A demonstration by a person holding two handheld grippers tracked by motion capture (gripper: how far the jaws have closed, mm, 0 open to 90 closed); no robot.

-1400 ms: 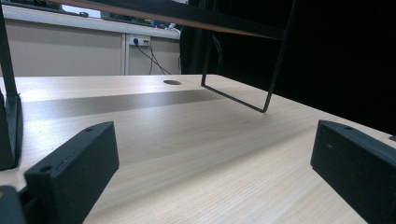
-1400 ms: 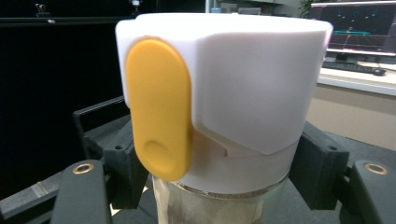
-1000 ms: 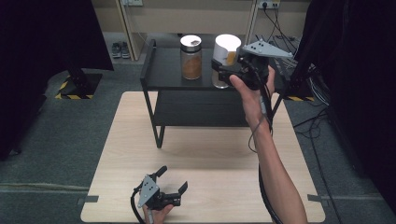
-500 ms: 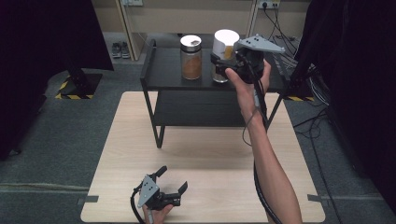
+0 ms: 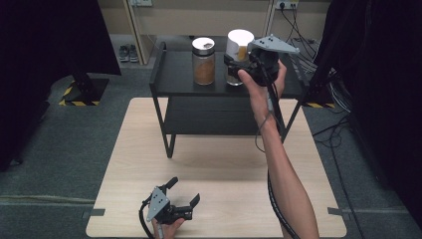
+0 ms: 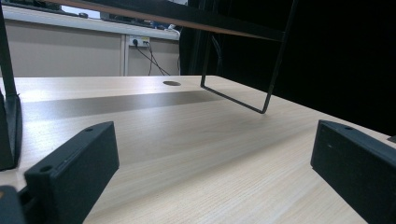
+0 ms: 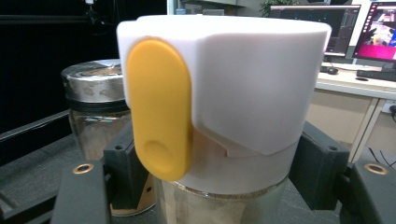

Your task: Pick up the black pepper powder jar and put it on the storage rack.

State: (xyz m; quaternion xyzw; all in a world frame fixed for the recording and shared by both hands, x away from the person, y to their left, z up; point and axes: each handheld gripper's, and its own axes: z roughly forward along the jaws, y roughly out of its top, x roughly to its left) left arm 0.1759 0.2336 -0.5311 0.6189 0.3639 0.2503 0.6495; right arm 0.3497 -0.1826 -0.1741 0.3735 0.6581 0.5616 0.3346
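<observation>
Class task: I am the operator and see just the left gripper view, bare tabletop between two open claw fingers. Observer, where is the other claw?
Observer: In the high view the right claw is up at the black shelf rack, at a jar with a white lid.
Operator: Is it gripping that jar?
Observer: Yes. The right gripper view has both fingers pressed against the jar just under the lid, which has a yellow tab.
Operator: Anything else on that shelf?
Observer: A second jar with a silver lid stands beside it, brown contents inside.
</observation>
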